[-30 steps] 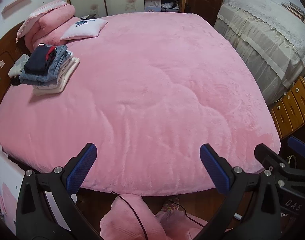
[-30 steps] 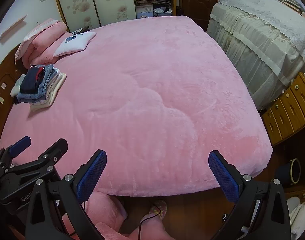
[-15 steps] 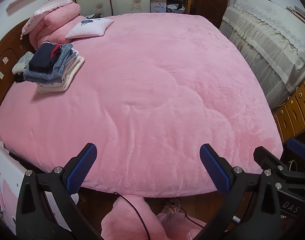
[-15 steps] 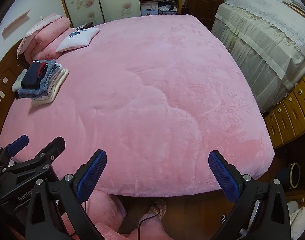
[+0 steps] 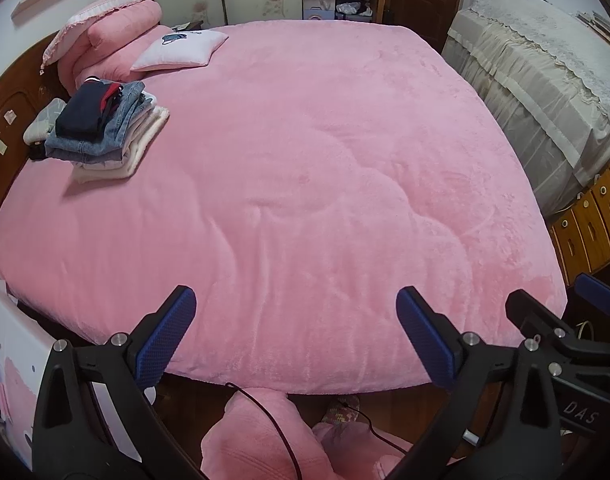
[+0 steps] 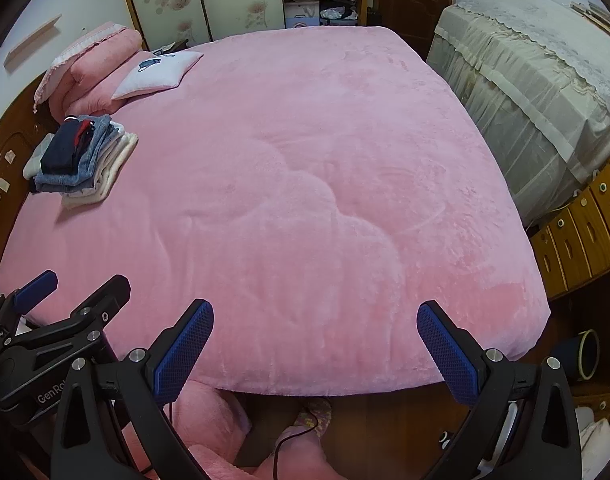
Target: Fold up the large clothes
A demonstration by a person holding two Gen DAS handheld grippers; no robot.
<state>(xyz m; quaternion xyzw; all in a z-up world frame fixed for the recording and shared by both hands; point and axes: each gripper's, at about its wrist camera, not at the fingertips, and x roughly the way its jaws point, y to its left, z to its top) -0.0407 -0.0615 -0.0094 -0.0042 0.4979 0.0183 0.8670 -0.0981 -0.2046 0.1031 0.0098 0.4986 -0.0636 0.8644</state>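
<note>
Both pairs of tongs hang side by side at the foot of a wide bed covered with a pink plush blanket (image 5: 305, 184), and both are spread wide with nothing between their blue ribbed pads. The left tongs (image 5: 295, 336) sit over the blanket's near edge; the right tongs (image 6: 315, 344) do the same, just to their right, and each shows at the edge of the other's view.

The task's clothes are a folded stack of garments (image 5: 105, 128) lying on the blanket near the dark wooden headboard (image 5: 5, 120), well apart from both tongs: a dark navy piece with a red edge on top, blue denim under it, cream and white fabric at the bottom. Beside the stack lie rolled pink bedding (image 5: 109, 44) and a white square cushion with a small dark print (image 5: 181, 50).

On the floor to the right of the bed stands a dark round bin with a pale rim (image 6: 585, 354); what it holds cannot be made out. Wooden drawers (image 6: 581, 232) stand nearby, all closed. Below the tongs are pink fleece-clad legs (image 5: 261, 436) and a thin dark cable (image 5: 273, 420).
</note>
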